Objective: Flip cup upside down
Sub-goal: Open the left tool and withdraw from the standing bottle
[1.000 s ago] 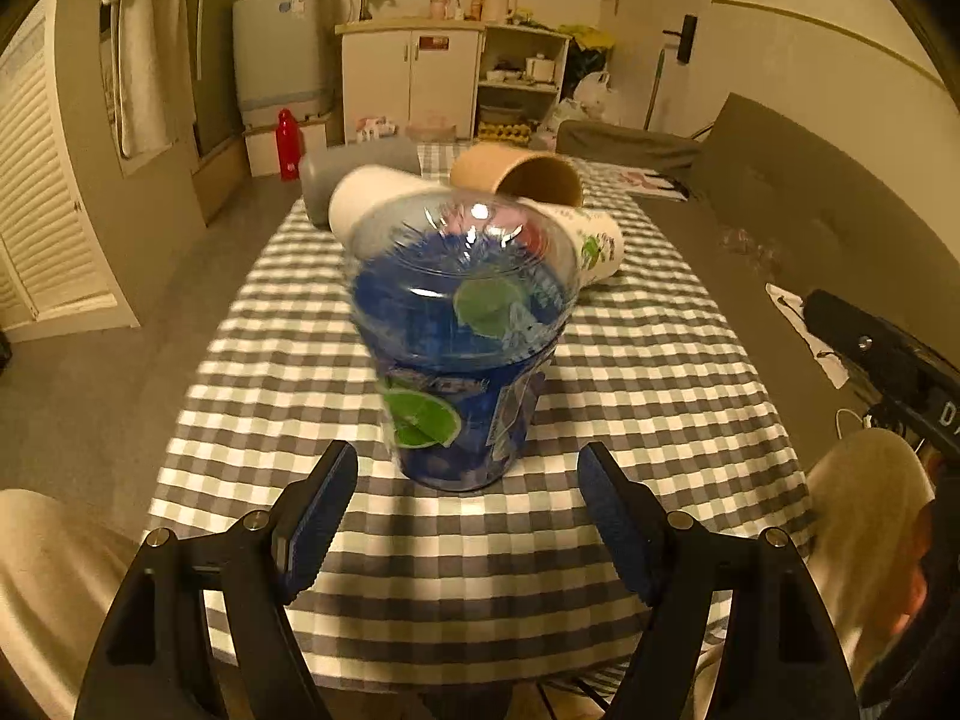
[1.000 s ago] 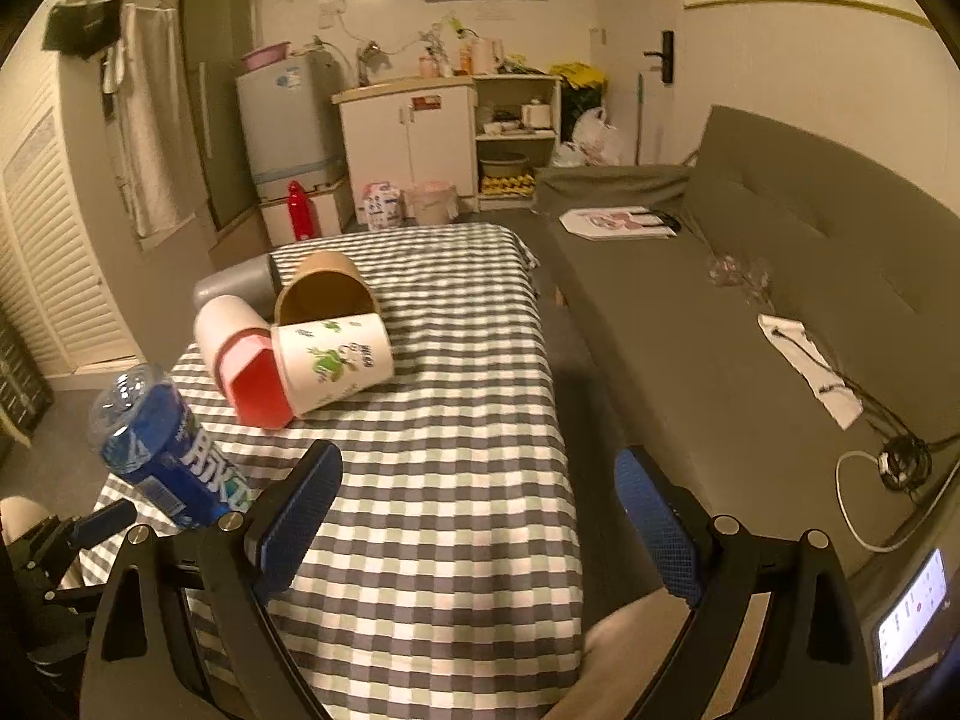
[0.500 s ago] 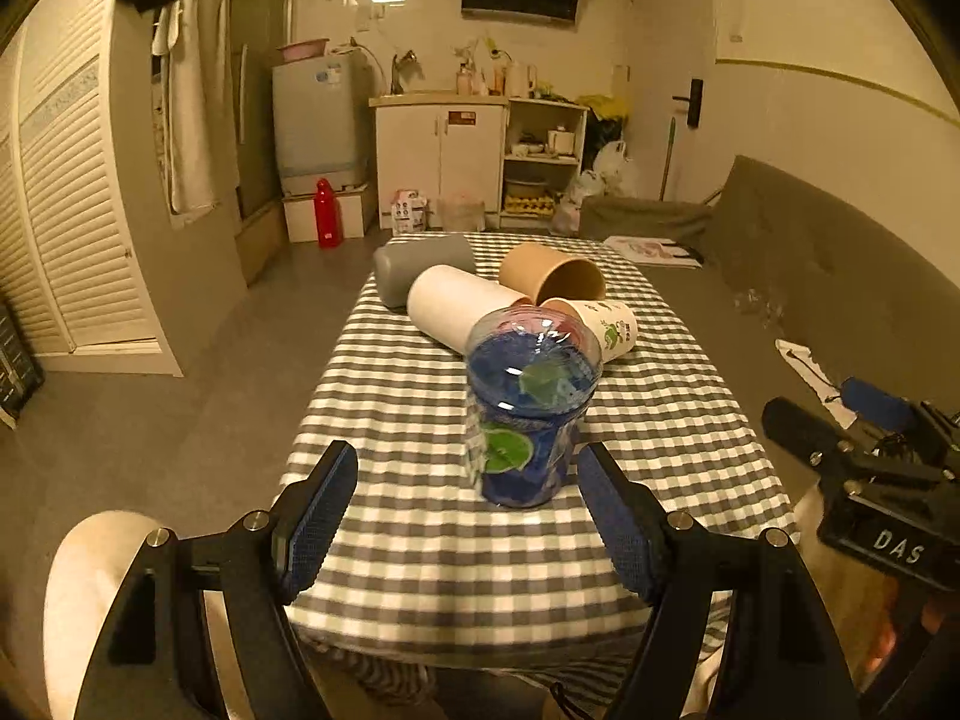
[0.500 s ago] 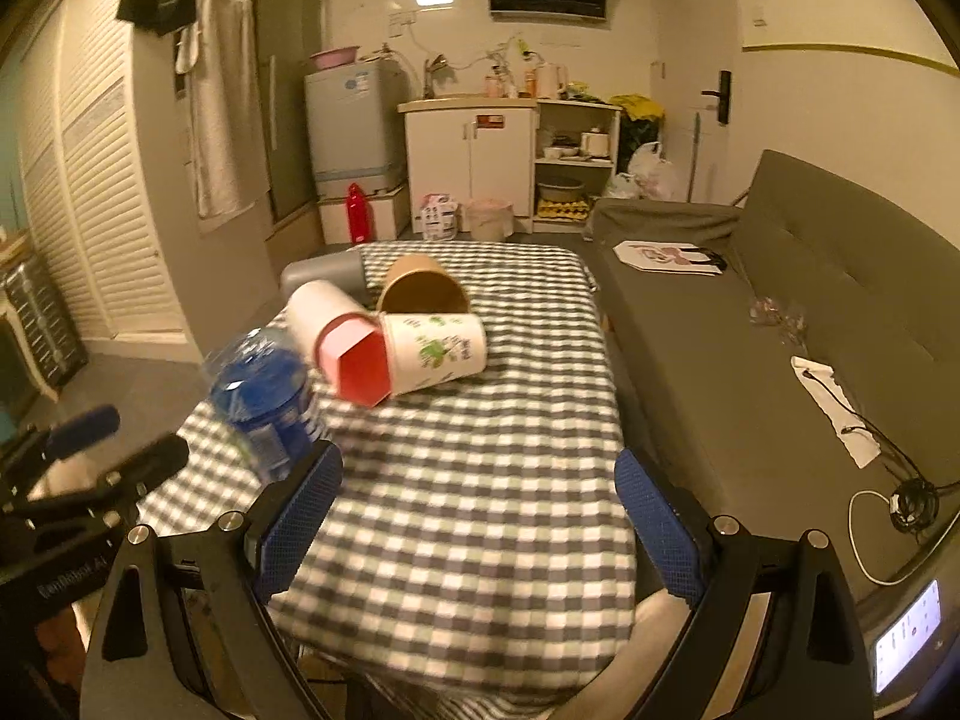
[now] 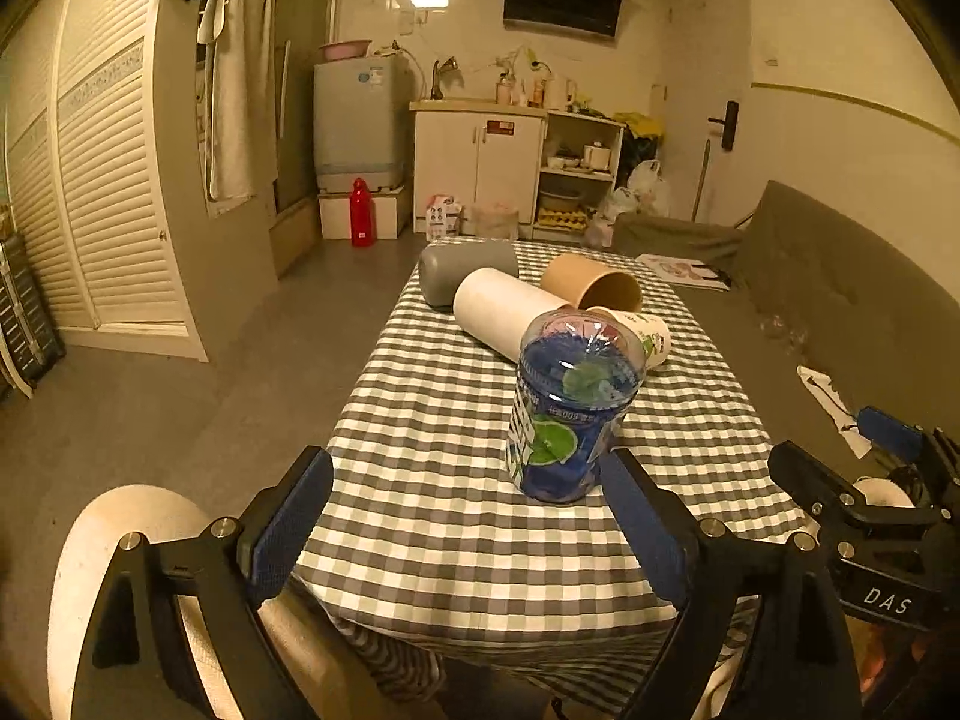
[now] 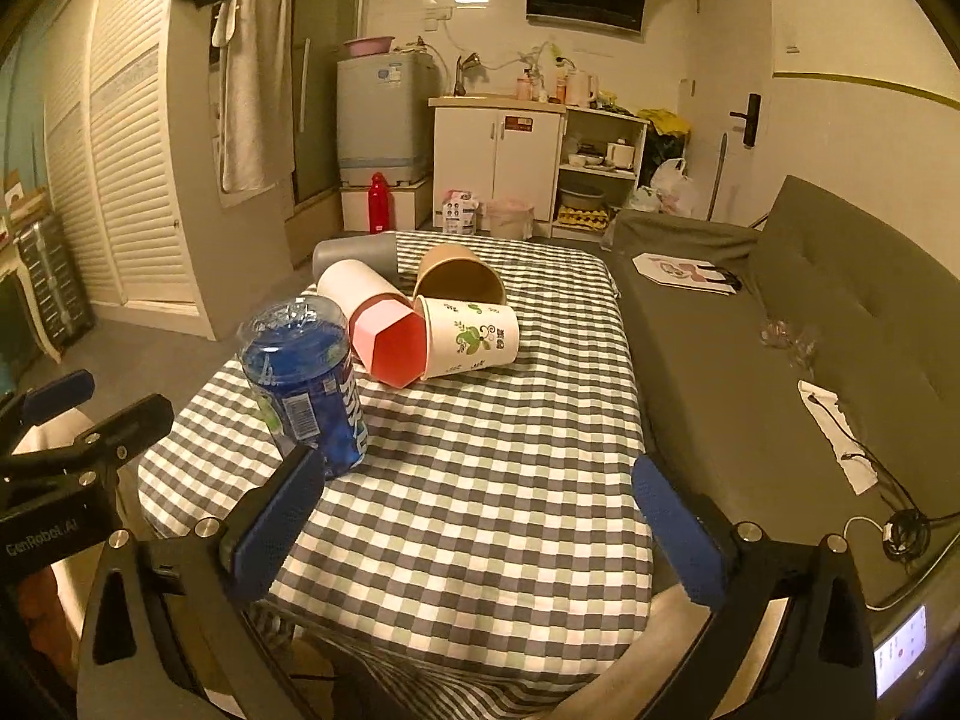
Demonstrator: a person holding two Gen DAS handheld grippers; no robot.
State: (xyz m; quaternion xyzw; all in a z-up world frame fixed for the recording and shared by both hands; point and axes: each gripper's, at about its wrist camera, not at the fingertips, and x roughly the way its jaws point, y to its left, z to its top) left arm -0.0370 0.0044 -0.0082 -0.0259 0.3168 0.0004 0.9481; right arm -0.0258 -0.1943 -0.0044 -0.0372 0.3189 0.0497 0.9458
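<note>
Left wrist view shows the left gripper [image 5: 465, 513] closest of all, with its jaws spread wide and nothing between them. The blue pads sit near the edge of the tabletop [image 5: 468, 546], which has a gray and white checked cloth on it. Just past the pads stands the blue cup [image 5: 567, 405]. It is a see-through plastic cup with a lime picture on its side. It rests on the cloth with its wider end on top, but I cannot tell if that end is the open mouth or the closed bottom. Nothing is touching it.

From the right wrist view, the right gripper [image 6: 474, 525] also has wide open jaws and holds nothing. The blue cup is off to its left side, near the left pad.

I think the flip may be done for this cup, and the hands are free for the next one.

Behind the blue cup, four more cups lie on their sides in a bunch. They are the white and red cup [image 6: 372, 318], the leaf paper cup [image 6: 471, 336], the brown paper cup [image 6: 459, 273] and the gray cup [image 6: 354, 255] at the back.

The next move would be to reach past the blue cup, close the jaws softly on one lying cup, and turn it mouth down without bumping the others.
</note>
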